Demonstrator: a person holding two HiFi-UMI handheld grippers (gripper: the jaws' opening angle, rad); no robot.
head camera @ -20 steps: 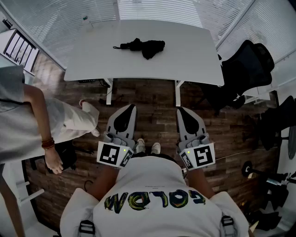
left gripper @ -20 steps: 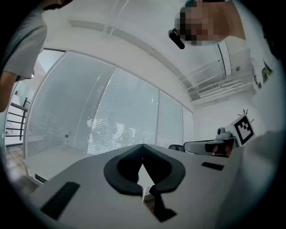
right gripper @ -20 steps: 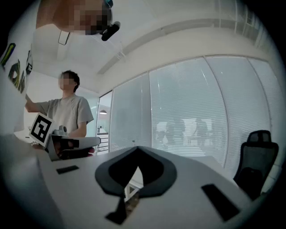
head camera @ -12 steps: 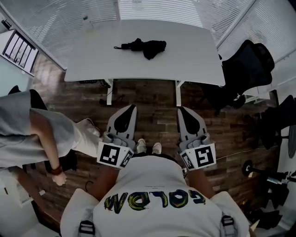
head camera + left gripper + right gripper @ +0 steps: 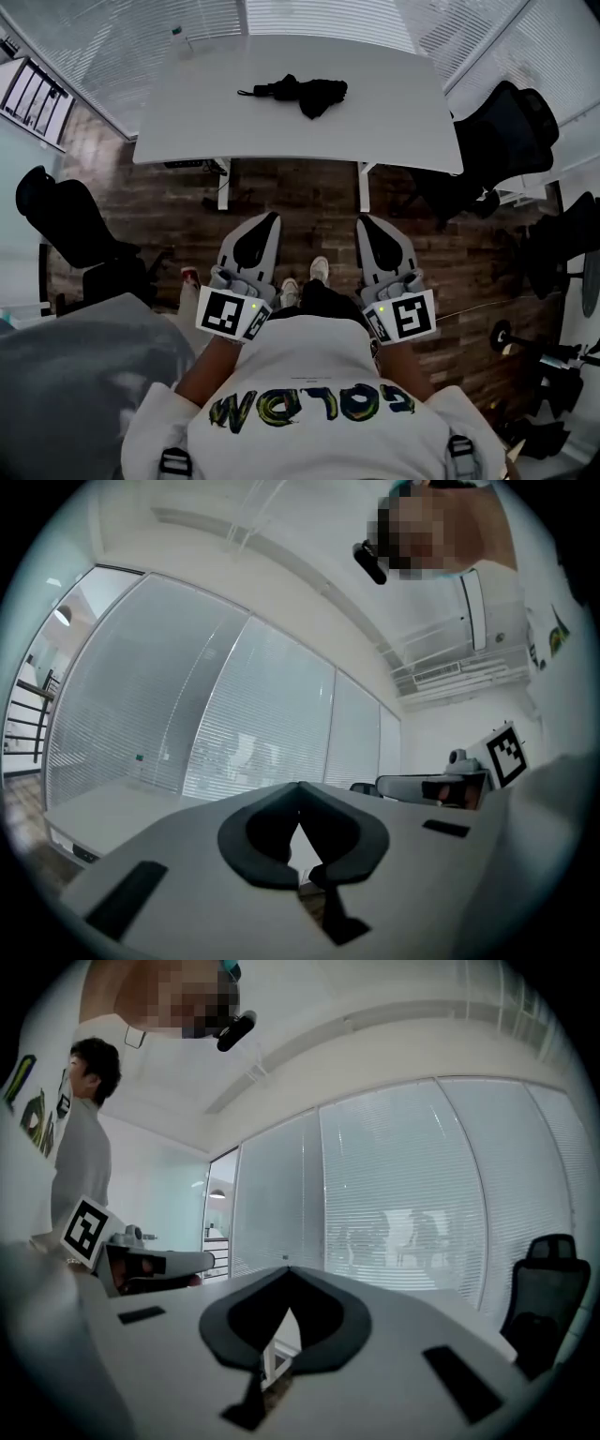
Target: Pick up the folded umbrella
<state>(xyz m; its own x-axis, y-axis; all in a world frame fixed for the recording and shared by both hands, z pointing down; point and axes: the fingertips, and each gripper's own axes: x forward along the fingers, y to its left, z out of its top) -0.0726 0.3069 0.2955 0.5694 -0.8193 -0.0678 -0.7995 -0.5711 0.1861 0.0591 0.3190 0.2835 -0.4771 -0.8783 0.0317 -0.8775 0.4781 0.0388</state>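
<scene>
The folded black umbrella (image 5: pixel 300 92) lies on the white table (image 5: pixel 394 122) at the top of the head view, its handle pointing left. Both grippers hang level over the wooden floor, well short of the table. My left gripper (image 5: pixel 269 217) is shut with nothing in it; its tips meet in the left gripper view (image 5: pixel 298 785). My right gripper (image 5: pixel 363 221) is shut and empty too, its jaws closed to a point (image 5: pixel 286 1269). The umbrella shows in neither gripper view.
A small bottle (image 5: pixel 178 39) stands at the table's far left corner. A black office chair (image 5: pixel 506 131) sits right of the table, another black chair (image 5: pixel 66 220) at the left. A person in grey (image 5: pixel 75 375) fills the lower left. Dark gear (image 5: pixel 525 342) lies at the right.
The person in grey has moved from the left edge down into the lower left corner, uncovering the black chair. One of my feet has stepped forward. Both grippers have stayed as they were.
</scene>
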